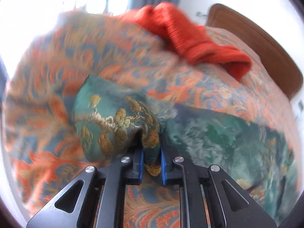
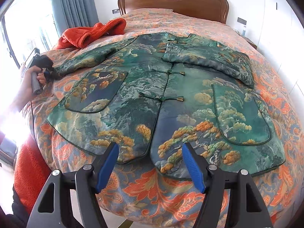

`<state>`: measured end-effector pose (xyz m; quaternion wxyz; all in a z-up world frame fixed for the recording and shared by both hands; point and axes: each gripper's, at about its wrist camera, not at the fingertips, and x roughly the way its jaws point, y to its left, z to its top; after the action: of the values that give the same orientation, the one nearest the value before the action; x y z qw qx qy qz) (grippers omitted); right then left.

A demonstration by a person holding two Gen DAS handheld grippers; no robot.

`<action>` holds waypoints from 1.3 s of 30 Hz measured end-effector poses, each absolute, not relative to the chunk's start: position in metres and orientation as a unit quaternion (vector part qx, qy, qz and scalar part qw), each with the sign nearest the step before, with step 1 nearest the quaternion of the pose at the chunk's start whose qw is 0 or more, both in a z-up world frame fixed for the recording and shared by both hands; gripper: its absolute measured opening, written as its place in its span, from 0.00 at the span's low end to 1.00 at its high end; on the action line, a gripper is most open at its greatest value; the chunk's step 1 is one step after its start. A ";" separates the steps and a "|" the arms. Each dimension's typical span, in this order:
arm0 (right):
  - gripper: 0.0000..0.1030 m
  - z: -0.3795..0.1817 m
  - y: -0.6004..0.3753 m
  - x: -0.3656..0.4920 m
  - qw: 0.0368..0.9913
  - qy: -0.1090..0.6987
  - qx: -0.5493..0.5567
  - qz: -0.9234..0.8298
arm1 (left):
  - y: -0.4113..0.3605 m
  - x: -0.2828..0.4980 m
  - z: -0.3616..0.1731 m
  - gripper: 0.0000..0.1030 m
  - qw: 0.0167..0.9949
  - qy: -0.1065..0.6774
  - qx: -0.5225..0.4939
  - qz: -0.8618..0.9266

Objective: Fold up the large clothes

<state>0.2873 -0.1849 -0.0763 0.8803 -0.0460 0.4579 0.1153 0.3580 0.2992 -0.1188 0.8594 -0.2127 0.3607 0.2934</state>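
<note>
A green brocade jacket (image 2: 152,95) w/ pine-tree pattern lies face up, front buttoned, spread across a bed (image 2: 171,186) covered in an orange-and-blue floral quilt. One sleeve (image 2: 209,58) is already folded in across the chest, so the fold looks part done. The other sleeve (image 2: 83,62) stretches out toward the bed's edge, its cuff pinched between the blue pads of the left hand-held gripper (image 1: 151,157), prob. so it can be drawn over the body to match. The person's left hand (image 2: 30,79) grips the handle, held low beside the bed. The right hand-held gripper (image 2: 150,163) hovers over the hem, jaws wide, holding nothing. An orange garment (image 2: 91,34) sits bunched near the headboard (image 2: 172,1), apart from the jacket.
</note>
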 end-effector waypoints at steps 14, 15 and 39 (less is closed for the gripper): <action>0.69 -0.089 -0.219 0.276 0.878 0.473 0.019 0.076 | 0.009 0.352 -0.096 0.13 0.923 0.253 0.287 0.031; 0.69 -0.089 -0.223 0.274 0.878 0.472 0.022 0.072 | -0.006 0.347 -0.106 0.13 0.915 0.255 0.312 0.012; 0.69 -0.086 -0.242 0.365 0.844 0.468 0.220 0.143 | 0.008 0.230 -0.154 0.75 0.914 0.364 0.177 -0.028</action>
<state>0.3655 -0.2420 -0.0862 0.8440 0.2202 0.4676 0.1434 0.2302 0.0084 -0.1537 0.9140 0.1775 0.3638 -0.0279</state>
